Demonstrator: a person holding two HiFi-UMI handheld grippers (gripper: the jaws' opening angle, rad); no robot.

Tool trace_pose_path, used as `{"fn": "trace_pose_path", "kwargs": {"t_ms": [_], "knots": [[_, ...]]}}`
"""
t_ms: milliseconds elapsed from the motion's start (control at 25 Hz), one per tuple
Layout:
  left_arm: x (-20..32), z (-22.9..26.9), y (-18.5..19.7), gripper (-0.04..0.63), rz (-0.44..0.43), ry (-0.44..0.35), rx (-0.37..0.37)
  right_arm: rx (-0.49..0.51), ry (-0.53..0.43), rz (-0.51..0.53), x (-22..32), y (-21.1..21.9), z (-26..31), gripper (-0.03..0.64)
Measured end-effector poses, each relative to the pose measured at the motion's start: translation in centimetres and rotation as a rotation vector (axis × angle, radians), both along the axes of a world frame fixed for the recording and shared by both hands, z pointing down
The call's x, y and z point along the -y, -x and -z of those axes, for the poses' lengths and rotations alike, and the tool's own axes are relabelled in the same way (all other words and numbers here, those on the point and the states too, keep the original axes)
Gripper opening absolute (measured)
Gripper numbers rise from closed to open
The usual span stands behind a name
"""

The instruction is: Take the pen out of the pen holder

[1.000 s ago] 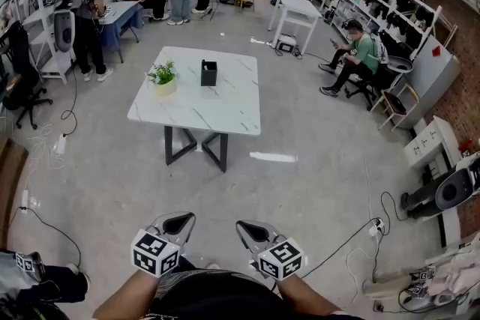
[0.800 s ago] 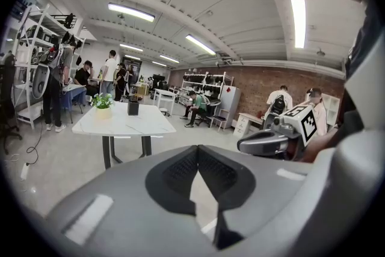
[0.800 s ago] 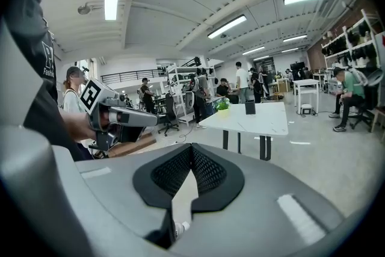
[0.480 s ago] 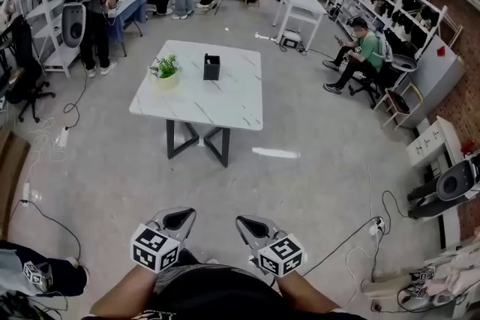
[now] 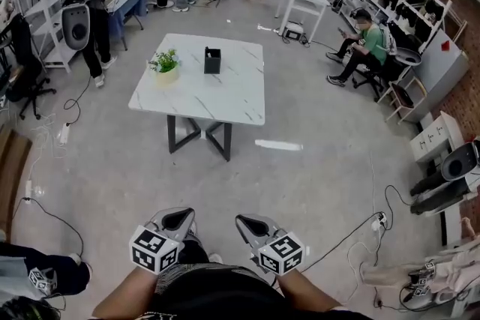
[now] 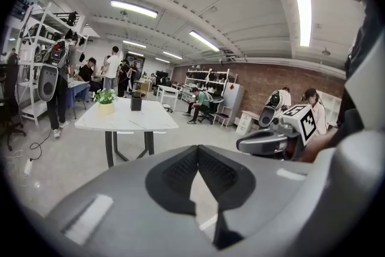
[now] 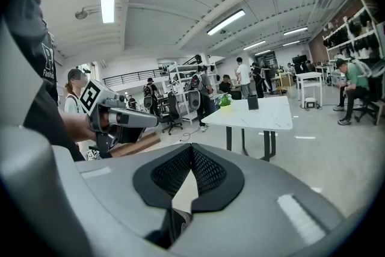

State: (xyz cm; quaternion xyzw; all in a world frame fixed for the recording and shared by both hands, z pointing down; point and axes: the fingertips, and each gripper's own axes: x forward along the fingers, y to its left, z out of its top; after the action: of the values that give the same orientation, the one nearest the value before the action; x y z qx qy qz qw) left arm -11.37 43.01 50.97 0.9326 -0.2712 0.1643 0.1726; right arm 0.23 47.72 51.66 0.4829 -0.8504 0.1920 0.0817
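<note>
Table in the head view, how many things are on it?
2: a plant at its far left, a pen holder right of it. Any pen inside is too small to tell.

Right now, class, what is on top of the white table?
On the table stand a black pen holder and a small potted plant, set apart from each other. The holder's walls hide its inside at this distance, so its contents cannot be made out.

pen holder [image 5: 212,61] distant, contents too small
</note>
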Motion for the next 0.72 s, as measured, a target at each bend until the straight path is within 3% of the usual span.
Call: {"fn": "trace_pose_path", "kwargs": {"t_ms": [720], "knots": [[6.7,-1.3,-1.0,0.057,-0.006,0.034,0.0,0.014,0.034,-0.005,6.8,-0.4,-1.1,0.0]]}}
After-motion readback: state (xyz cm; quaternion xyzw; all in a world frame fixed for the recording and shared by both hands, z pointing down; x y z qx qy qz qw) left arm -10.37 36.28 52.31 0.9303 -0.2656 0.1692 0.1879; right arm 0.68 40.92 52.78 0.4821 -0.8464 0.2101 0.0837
